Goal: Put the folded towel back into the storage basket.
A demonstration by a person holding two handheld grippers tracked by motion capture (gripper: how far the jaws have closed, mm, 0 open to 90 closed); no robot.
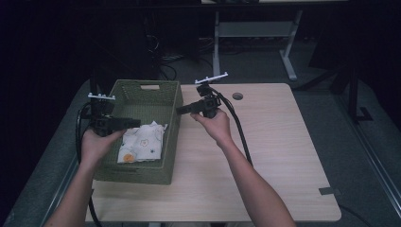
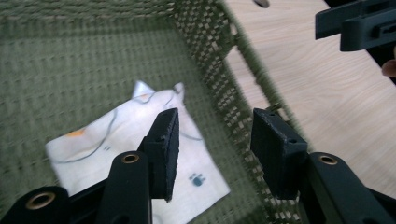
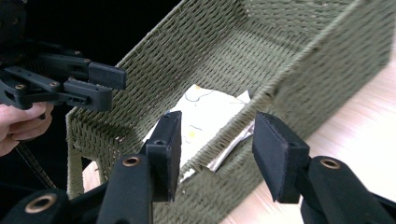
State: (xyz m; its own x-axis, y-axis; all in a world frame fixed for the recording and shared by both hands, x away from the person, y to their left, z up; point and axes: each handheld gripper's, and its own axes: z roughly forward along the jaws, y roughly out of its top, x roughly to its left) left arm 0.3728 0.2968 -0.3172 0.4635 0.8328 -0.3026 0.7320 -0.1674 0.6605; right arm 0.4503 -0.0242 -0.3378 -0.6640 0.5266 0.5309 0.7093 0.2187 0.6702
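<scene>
folded cloth (image 1: 141, 143) lies flat in basket (image 1: 173, 101); likely light, limp, best pinched at an edge. left gripper (image 2: 215, 147) and right gripper (image 3: 217, 149) gape wide, both empty.

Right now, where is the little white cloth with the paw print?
The white cloth lies flat inside the green basket, on the table's left side in the high view, near the basket's front.

Basket (image 1: 142, 137) walls hem cloth (image 1: 141, 144); top open.
</scene>
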